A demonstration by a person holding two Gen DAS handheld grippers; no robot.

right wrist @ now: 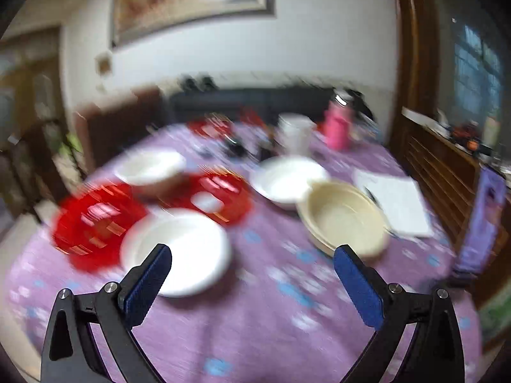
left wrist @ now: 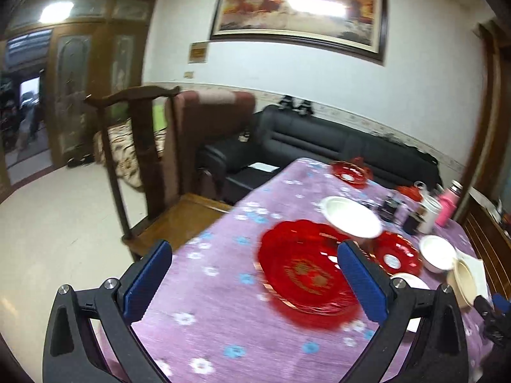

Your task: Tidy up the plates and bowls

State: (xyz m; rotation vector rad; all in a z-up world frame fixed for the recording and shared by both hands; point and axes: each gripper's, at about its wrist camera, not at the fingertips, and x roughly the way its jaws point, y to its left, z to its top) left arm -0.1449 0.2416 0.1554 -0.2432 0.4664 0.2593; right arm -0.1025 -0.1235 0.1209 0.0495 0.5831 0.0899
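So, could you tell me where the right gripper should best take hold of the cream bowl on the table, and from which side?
Grip the cream bowl by its near rim, with one finger inside and one outside. It sits upright and open, too wide to span. The right gripper is open and empty just short of it, so coming from the near side and above looks simplest; the white paper lies at its far right.

We see the big plate (right wrist: 95, 223) left of the near bowl (right wrist: 179, 252), both on the table (right wrist: 255, 303). The stacked bowls (right wrist: 345, 220) sit right, paper (right wrist: 399, 204) beyond them.
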